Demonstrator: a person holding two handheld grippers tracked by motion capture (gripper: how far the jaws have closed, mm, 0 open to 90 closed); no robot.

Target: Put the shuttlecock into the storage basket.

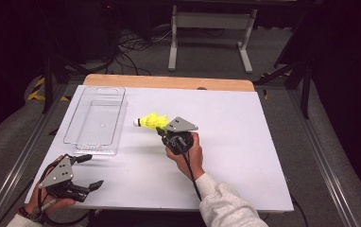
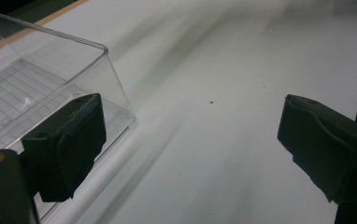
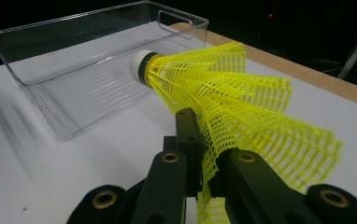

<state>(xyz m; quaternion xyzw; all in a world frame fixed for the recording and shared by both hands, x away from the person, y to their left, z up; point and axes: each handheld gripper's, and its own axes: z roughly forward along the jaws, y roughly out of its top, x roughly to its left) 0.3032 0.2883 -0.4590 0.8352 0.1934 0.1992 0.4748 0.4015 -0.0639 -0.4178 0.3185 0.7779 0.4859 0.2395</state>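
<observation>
**The thin skirt can slip or crush before the shuttlecock reaches the bin**

You hold the yellow plastic-mesh shuttlecock with the white cork tip [image 3: 223, 98] above the white bench [image 1: 226, 156], just beside the clear plastic rectangular bin [image 1: 96, 120], with the tip pointing to it. The jaws of your right gripper [image 1: 162, 132] are closed almost fully on the edge of the mesh skirt only, not on the cork. This grip is thin, so I think a quick swing may let the shuttlecock turn or slide out, and more squeeze may bend the mesh. If you release too early, it can hit the near wall of the bin and roll away on the bench. Your left gripper [image 1: 85, 171] rests near the bin's front corner with the jaws wide open and empty; a small push there may shift the light bin.
</observation>
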